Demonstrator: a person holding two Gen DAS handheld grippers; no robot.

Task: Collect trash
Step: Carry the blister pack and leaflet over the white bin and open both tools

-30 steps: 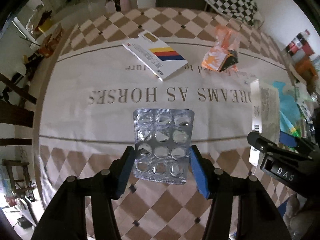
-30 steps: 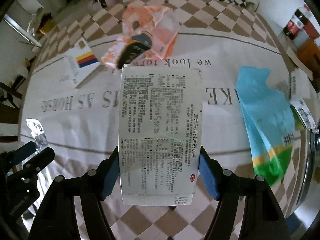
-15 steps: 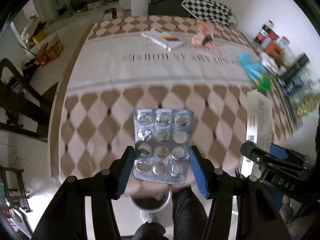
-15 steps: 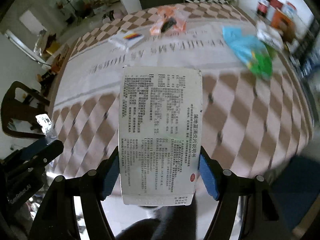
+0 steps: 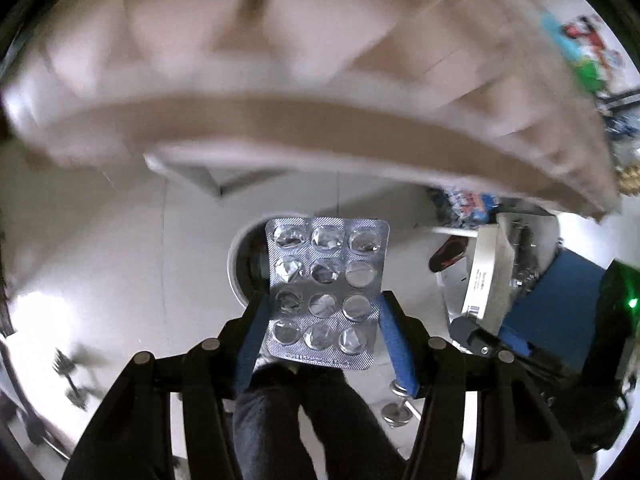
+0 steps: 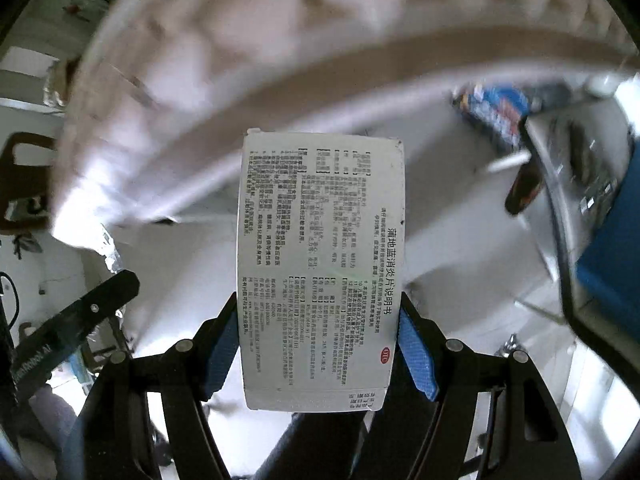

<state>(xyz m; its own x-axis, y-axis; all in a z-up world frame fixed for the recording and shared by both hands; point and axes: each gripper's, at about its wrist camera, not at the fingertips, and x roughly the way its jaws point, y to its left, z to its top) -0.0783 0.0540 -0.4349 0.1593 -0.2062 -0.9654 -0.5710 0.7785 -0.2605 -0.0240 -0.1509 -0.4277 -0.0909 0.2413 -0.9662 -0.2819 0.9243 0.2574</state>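
The left gripper (image 5: 322,322) clamps an empty pill sheet (image 5: 326,292), the right gripper (image 6: 318,338) a printed leaflet (image 6: 320,268); both are collected, neither binned yet.

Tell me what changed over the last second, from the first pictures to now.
Both grippers pulled back off the table and tipped down: the tablecloth, once spread below, is now a blurred edge overhead, with floor and a round bin beneath the left gripper. Nothing was released. The left still clamps the blister pack; the right gripper still clamps the medicine leaflet.
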